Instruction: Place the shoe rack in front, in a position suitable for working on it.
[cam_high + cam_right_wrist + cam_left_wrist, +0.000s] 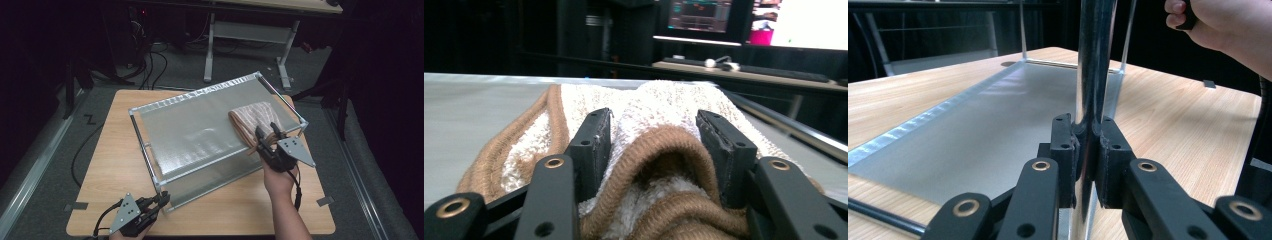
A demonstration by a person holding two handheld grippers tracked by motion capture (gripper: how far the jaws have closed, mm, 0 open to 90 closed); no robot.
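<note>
The work in hand is laying a folded towel [252, 120] on the upper tier of a metal rack [200, 132], which is standing across the middle of the tabletop [107, 150]. The towel, white terry with a brown edge, is lying right of centre in the high view, on the right part of the grey sheet.

The right tongs [267, 136] are gripping the towel's near fold: in the right gripper view a roll of brown hem and white pile [659, 145] is bulging between the jaws, which are standing fairly wide around it. The left tongs [161, 200], at the lower left of the high view, are clamped narrow on the rack's shiny corner post [1093, 65], steadying the frame.

To do this well, the left hold should be kept firm while the right hand is working, since the light frame could probably slide. The towel looks soft and bulky, so it should be set flat before the jaws are opened, and drawn clear of the side rail [285, 102].

As for holders, the rack's upper tier is carrying just the towel; the lower sheet [215, 182] seems bare where it is visible.
</note>
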